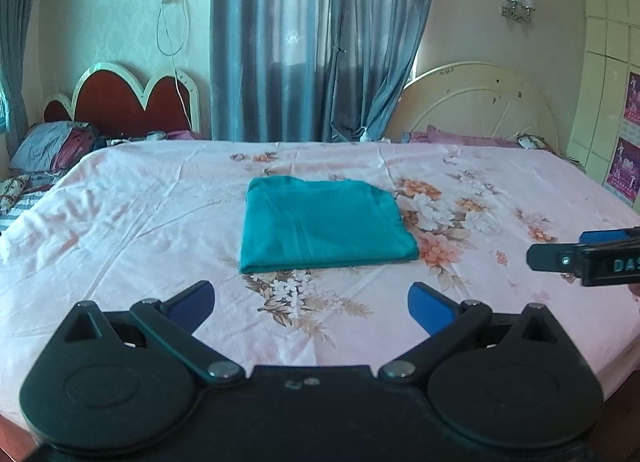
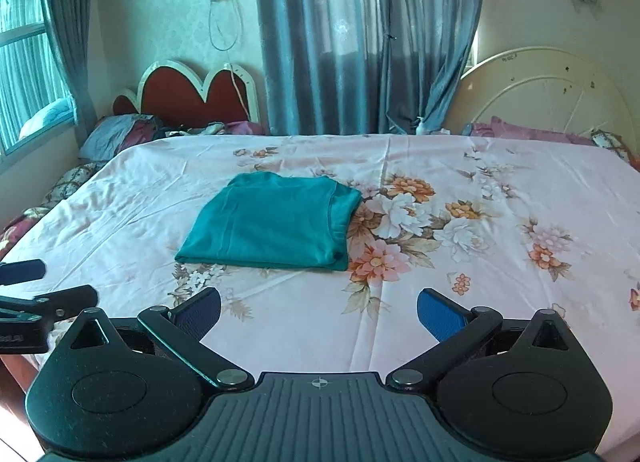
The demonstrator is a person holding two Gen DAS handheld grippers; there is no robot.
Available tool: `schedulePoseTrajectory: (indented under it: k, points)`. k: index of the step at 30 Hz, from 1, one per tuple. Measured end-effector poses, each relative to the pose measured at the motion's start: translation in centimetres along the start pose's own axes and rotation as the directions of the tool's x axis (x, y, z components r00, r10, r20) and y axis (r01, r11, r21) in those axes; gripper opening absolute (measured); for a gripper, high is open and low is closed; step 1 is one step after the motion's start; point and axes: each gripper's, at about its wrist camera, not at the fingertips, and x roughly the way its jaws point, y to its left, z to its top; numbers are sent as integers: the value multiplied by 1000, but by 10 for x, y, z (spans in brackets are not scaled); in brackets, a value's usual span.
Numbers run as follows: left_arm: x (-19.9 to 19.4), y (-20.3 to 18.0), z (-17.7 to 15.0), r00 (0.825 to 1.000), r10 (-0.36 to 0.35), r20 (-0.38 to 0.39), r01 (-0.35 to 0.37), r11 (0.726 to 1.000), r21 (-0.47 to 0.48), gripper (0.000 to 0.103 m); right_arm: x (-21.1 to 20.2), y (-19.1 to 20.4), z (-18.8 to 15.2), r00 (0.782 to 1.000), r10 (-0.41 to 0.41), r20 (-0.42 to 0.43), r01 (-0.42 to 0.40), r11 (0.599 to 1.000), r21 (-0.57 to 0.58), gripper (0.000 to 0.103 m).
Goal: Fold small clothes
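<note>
A teal garment [image 1: 326,224] lies folded into a neat rectangle in the middle of the bed; it also shows in the right wrist view [image 2: 276,222]. My left gripper [image 1: 311,304] is open and empty, held above the sheet just short of the garment's near edge. My right gripper [image 2: 319,312] is open and empty, near the garment's near right corner. The right gripper's fingers [image 1: 560,256] show at the right edge of the left wrist view. The left gripper's fingers [image 2: 48,294] show at the left edge of the right wrist view.
The bed has a pink floral sheet [image 1: 160,222]. Pillows and bundled clothes [image 1: 52,150] lie at the far left by a red headboard [image 1: 132,102]. Blue curtains [image 1: 312,42] and a cream headboard [image 1: 480,102] stand behind. The bed's near edge is just below the grippers.
</note>
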Motion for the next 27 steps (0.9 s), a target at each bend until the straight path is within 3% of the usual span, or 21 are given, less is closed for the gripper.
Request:
schedulePoseTrajectory:
  k: [27]
  points:
    - [-19, 3, 10, 998, -20, 60, 20, 1000, 4, 103, -26, 7, 0, 999, 2, 35, -1, 1000, -28, 103]
